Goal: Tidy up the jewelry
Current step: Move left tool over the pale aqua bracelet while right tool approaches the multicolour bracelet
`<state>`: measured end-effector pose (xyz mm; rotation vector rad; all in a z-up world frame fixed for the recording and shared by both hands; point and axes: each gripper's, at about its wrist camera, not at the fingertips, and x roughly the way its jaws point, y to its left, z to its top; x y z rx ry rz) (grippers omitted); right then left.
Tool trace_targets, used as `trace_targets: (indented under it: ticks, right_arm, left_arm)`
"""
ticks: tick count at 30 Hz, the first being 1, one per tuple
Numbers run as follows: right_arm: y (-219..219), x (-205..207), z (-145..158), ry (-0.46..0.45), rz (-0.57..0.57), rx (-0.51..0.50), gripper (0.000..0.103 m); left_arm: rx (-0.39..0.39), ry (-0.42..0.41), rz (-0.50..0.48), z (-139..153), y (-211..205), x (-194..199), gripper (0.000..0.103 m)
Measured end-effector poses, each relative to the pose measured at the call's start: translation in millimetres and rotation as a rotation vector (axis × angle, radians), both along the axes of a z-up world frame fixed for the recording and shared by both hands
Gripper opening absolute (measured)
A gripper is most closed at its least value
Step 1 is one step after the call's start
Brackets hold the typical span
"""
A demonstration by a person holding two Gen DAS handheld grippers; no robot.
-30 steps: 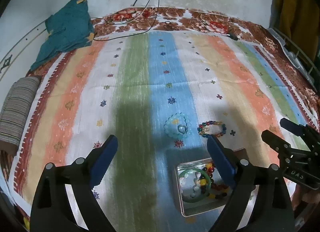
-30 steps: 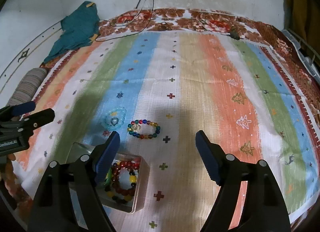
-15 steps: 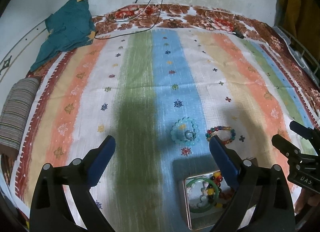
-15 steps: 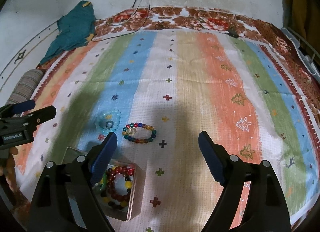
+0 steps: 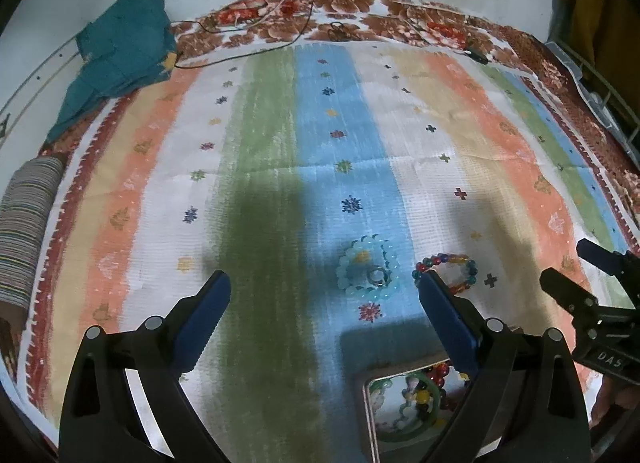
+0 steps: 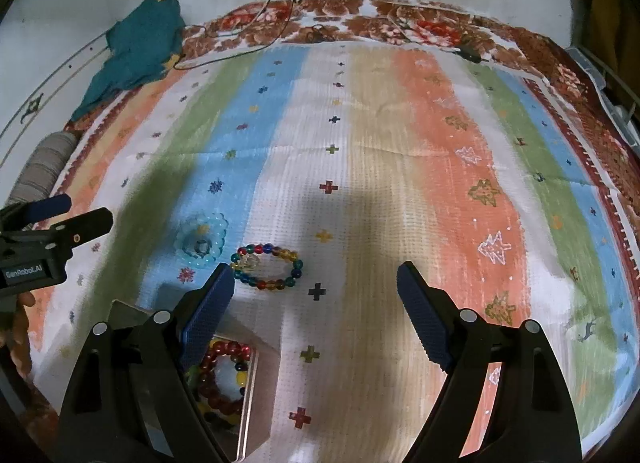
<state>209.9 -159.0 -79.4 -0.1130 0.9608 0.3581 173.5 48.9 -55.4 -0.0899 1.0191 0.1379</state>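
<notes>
A pale blue bead bracelet and a multicoloured bead bracelet lie side by side on the striped cloth. They also show in the right wrist view, the blue one and the multicoloured one. A metal tin near the front holds a green bangle and several bead bracelets. My left gripper is open and empty, above the cloth just short of the blue bracelet. My right gripper is open and empty, just short of the multicoloured bracelet.
The striped cloth covers a bed. A teal cloth lies at the back left, a striped roll at the left edge. Black cables run along the far edge. A wire rack stands at the right.
Both grippers have drawn back toward the front, so the tin has slid lower in both views. The bracelets have not moved.
</notes>
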Motion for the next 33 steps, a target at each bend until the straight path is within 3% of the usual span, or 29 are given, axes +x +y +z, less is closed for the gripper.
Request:
trace_targets:
  ticks: [13, 33]
  right_arm:
    - [8, 15, -15, 0.045, 0.024, -0.014, 0.084]
    - [26, 41, -61, 0.172, 0.072, -0.073, 0.083]
  left_arm:
    - [0.009, 0.046, -0.022, -18, 0, 20, 0.093]
    - [0.020, 0.186, -0.042, -75, 12, 49, 0.087]
